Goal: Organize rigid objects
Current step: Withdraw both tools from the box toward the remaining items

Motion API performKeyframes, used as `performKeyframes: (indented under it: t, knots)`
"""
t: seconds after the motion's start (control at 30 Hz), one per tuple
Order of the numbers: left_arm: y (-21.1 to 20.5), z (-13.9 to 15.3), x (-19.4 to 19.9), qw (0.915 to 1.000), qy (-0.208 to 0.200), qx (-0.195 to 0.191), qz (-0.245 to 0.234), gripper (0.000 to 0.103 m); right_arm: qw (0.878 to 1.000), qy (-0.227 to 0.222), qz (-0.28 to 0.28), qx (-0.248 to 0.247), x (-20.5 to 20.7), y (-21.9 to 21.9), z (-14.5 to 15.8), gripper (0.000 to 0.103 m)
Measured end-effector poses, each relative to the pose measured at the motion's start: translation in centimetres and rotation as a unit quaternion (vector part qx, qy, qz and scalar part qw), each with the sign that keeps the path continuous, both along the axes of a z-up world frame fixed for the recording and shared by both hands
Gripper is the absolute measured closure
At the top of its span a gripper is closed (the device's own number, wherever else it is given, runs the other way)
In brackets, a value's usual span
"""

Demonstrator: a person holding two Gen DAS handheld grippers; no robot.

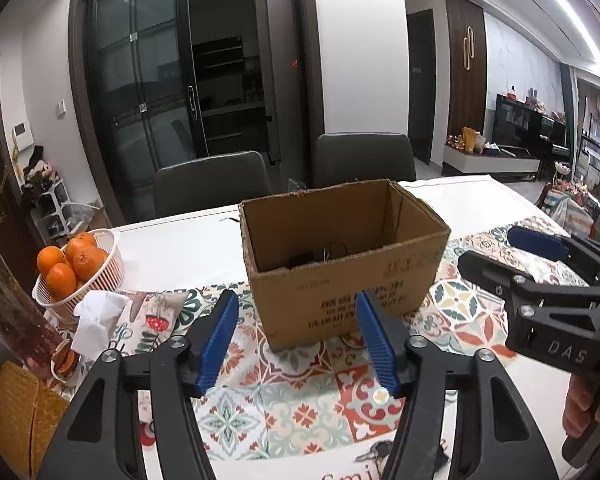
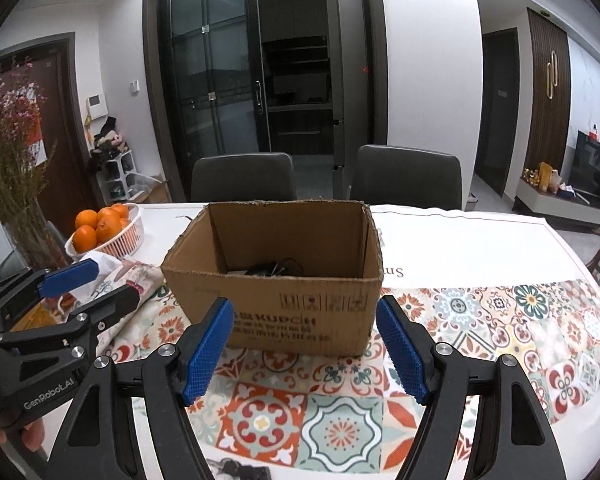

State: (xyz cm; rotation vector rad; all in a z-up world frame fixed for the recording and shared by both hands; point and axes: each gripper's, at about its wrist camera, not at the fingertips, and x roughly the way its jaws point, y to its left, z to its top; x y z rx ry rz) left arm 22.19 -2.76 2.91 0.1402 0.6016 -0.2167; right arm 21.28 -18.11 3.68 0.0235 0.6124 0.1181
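An open cardboard box (image 2: pixel 276 280) stands on the patterned cloth (image 2: pixel 340 420) of the bench (image 1: pixel 188 248), dark items lying at its bottom. Both the left hand-held gripper (image 1: pixel 296 344) and the right hand-held gripper (image 2: pixel 304 348) hover just before it, blue pads spread wide and grasping nothing. A white basket of oranges (image 1: pixel 76 268) sits to the left.

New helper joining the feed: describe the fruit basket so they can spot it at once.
Start at the open cardboard box in the middle of the table. Look to its left, toward the vase of dried pink flowers: the white slatted plastic basket sits between them. It alone holds bright oranges, piled above its rim.
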Motion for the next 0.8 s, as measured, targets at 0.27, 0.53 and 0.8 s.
performKeyframes:
  t: [0.27,0.53,0.8]
  knots:
    - [0.1,-1.3,-3.2,0.9999,-0.003,0.012,-0.006,0.035,1.0,-0.014,0.005,-0.016,-2.8,0.8,-0.6,0.029]
    - [0.1,-2.6,-5.8,0.9994,-0.011,0.025,-0.021,0.027,0.999,-0.015,0.015,-0.024,-5.3,0.7,-1.7,0.029]
    - [0.1,-3.9,-7.0,0.9989,0.003,0.029,-0.036,0.023,0.999,-0.004,0.022,-0.025,-6.8,1.0,-3.0,0.029]
